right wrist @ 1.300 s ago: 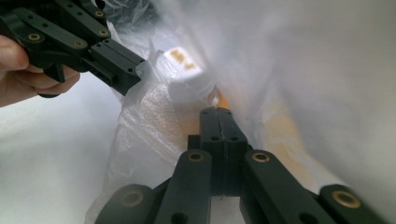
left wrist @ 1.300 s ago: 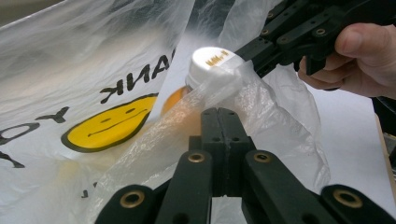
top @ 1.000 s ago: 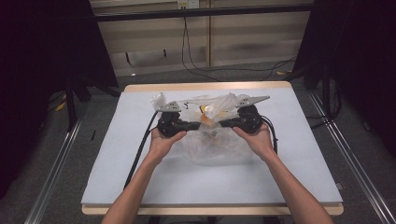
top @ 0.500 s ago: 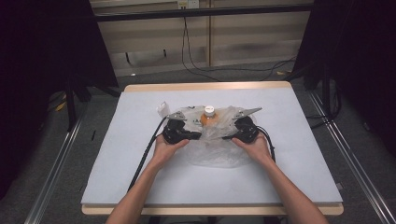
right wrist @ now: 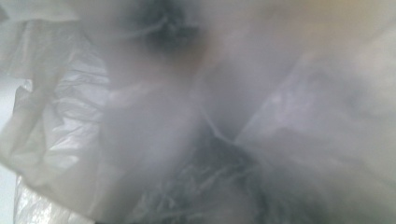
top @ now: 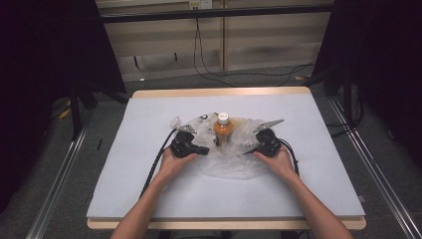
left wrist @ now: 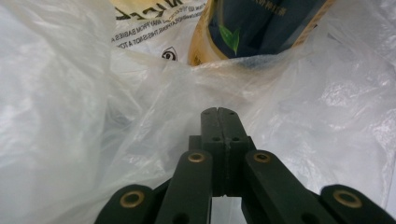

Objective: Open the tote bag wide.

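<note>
While bottle (top: 223, 130) stands upright (cap up), both grippers' jaws clench plastic bag (top: 234, 162).

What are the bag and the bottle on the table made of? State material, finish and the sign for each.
Bag: thin plastic film, translucent and glossy; it crinkles and the bottle shows through it. Bottle: probably clear plastic, since its orange contents show; white cap, likely plastic; glossy printed label.
</note>
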Demonstrator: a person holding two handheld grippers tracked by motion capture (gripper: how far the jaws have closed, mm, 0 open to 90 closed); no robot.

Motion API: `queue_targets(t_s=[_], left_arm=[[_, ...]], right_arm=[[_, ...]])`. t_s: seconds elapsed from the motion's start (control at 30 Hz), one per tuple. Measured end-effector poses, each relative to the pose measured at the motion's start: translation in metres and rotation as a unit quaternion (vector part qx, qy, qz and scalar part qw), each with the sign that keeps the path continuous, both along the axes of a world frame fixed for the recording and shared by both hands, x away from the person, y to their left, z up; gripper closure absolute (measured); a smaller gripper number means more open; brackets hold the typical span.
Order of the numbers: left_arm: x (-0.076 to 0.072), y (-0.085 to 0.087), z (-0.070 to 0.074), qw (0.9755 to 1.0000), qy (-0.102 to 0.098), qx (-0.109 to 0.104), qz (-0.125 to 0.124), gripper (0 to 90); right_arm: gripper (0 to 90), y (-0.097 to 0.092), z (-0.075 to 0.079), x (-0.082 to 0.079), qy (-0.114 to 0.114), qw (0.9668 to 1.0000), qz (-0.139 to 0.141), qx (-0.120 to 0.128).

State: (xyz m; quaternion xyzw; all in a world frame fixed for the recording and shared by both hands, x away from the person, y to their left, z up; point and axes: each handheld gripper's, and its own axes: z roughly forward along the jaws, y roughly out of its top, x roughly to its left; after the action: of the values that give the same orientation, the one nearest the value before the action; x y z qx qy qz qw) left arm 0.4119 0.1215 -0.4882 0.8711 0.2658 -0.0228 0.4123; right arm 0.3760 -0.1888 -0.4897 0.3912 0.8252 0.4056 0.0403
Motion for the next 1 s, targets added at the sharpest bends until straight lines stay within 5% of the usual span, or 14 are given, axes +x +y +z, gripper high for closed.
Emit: queue_targets(t_s=[0.17,0.37,0.6,0.73,0.83,1.0], left_arm=[[-0.005,0.009,0.003,0.9998,-0.008,0.019,-0.007,90.0],[-0.009,0.009,0.003,1.0000,-0.008,0.000,0.001,90.0],[-0.020,0.014,0.021,0.9993,-0.029,-0.024,-0.001,90.0],[-0.032,0.020,0.035,0.9979,-0.051,-0.039,-0.013,90.0],[-0.038,0.025,0.047,0.9955,-0.064,-0.069,-0.010,90.0],[-0.041,0.026,0.055,0.9934,-0.071,-0.091,-0.003,90.0]], right_arm=[[90.0,-0.006,0.002,-0.004,-0.002,0.9999,0.001,-0.010],[90.0,-0.001,0.003,-0.008,-0.017,0.9998,0.005,-0.006],[90.0,-0.003,0.021,-0.023,-0.041,0.9984,0.023,0.032],[90.0,-0.011,0.035,-0.041,-0.060,0.9970,0.025,0.042],[90.0,-0.019,0.046,-0.052,-0.074,0.9954,0.020,0.058],[90.0,-0.033,0.057,-0.066,-0.091,0.9940,0.009,0.061]])
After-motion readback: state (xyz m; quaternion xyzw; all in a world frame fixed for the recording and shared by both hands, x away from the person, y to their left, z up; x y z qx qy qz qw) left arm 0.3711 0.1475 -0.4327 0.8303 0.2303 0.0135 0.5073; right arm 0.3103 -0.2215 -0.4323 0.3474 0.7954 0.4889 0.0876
